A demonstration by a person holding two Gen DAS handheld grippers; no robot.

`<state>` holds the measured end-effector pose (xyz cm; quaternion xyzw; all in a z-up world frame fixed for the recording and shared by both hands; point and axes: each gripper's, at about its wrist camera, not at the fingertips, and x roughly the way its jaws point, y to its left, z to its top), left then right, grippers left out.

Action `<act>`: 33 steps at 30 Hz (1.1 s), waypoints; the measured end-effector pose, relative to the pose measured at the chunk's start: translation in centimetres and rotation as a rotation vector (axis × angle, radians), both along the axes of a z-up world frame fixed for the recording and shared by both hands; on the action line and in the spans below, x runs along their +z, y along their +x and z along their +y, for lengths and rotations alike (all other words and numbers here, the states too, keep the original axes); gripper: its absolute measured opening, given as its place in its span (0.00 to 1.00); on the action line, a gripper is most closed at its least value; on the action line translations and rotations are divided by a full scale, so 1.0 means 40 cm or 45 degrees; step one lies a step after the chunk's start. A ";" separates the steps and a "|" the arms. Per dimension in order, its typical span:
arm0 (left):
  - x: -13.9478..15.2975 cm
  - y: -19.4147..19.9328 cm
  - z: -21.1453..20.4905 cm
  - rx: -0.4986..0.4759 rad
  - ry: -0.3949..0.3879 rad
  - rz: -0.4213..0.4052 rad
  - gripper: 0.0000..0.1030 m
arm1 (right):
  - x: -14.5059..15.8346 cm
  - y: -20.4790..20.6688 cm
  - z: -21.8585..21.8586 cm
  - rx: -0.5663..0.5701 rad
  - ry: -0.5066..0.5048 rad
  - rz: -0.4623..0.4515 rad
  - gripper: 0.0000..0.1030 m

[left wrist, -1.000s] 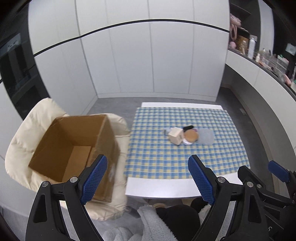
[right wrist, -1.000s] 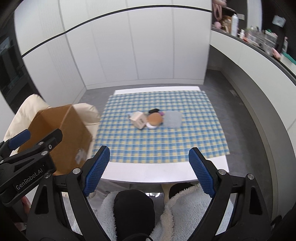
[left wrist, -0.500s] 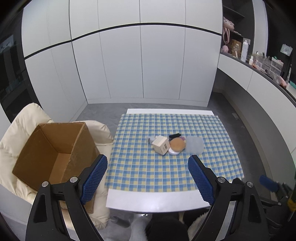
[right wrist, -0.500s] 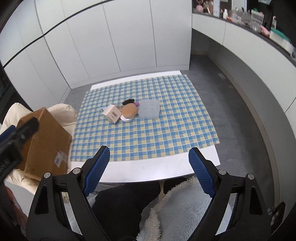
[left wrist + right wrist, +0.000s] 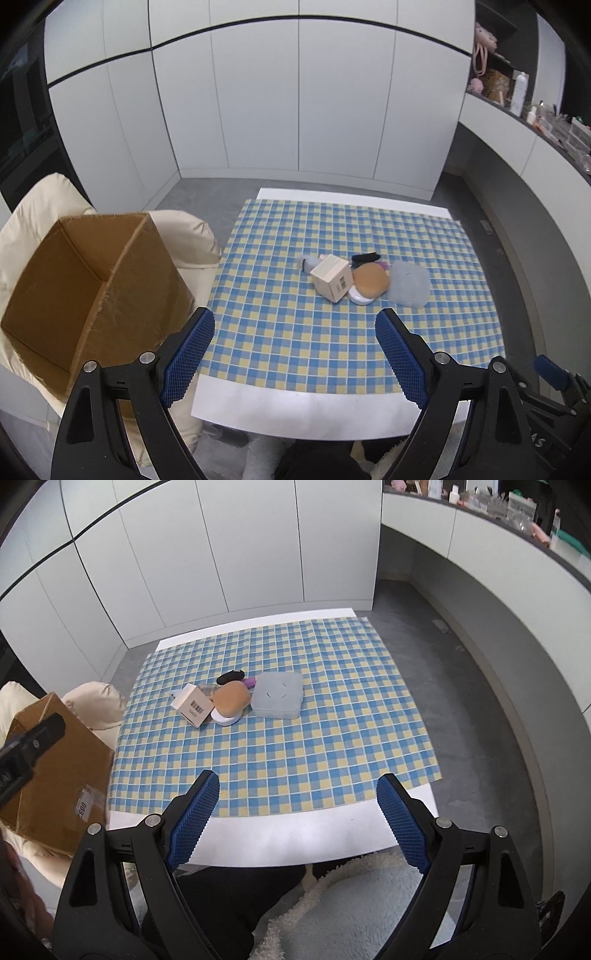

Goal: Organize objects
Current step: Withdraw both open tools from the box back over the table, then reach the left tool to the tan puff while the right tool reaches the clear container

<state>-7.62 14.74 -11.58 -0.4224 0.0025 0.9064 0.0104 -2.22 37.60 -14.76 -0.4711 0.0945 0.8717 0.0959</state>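
A small heap lies mid-table on the blue and yellow checked cloth (image 5: 295, 332): a cream carton (image 5: 331, 278) with a barcode, a tan round puff (image 5: 371, 278) on a white round case (image 5: 357, 296), a frosted plastic box (image 5: 410, 282), a black item (image 5: 365, 256) and a purple bit behind. The right wrist view shows the carton (image 5: 192, 704), puff (image 5: 231, 698) and plastic box (image 5: 277, 695). My left gripper (image 5: 294, 360) is open, above the table's near edge, well short of the heap. My right gripper (image 5: 297, 818) is open too, empty, over the near edge.
An open, empty-looking cardboard box (image 5: 86, 291) sits on a cream cushioned chair (image 5: 192, 236) left of the white table (image 5: 314, 413). A person's fleece sleeve and dark trousers (image 5: 236, 897) lie under the near edge. White cabinets stand behind; a cluttered counter (image 5: 535, 118) curves along the right.
Both grippers have come lower and closer to the table, so the heap looks larger. The jaws stay equally wide, and nothing on the cloth has shifted.
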 end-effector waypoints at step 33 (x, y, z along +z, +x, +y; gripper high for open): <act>-0.432 -0.299 0.088 0.051 0.021 -0.120 0.87 | -0.393 -0.428 0.066 0.181 -0.030 0.014 0.87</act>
